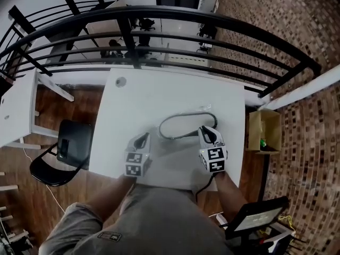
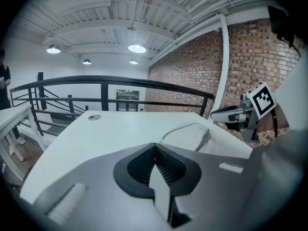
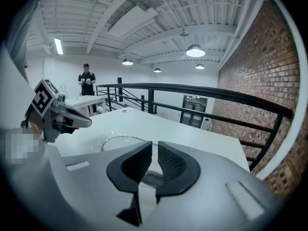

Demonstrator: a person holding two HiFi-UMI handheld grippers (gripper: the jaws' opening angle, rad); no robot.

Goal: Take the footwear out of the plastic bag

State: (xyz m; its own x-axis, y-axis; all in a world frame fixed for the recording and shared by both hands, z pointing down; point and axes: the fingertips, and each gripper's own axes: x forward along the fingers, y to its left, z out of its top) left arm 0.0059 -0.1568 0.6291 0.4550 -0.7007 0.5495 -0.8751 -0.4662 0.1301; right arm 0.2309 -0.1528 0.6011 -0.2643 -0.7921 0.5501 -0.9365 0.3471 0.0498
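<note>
Overhead, head view: white bench (image 1: 154, 92) in front of a black railing (image 1: 175, 15). The clear plastic bag (image 1: 204, 110) lies flat near the middle of the bench. The footwear (image 1: 186, 125) is inside it, a pale flat oval with a dark rim. The left gripper (image 1: 142, 138) sits on the near left, its tip close to the oval's left curve but apart from it. The right gripper (image 1: 206, 133) has its tip at the oval's right end, over the bag. I cannot tell whether it touches. A dark chair (image 1: 64, 153) stands left of the bench and an open cardboard box (image 1: 264, 129) to the right.

Left gripper view: jaws clenched, ribbed pads meeting at the tip, nothing between them. The bagged footwear lies on the bench beyond the tip and slightly right. The other gripper is further right, level with the bag's far side.

Right gripper view: jaws slightly released, a narrow slit between the pads, no grasp. A dark curved edge shows low through the slit. The rest of the oval and the crinkled bag spread to the left of the jaws, just ahead. A person (image 3: 86, 83) stands far back beyond the railing.
</note>
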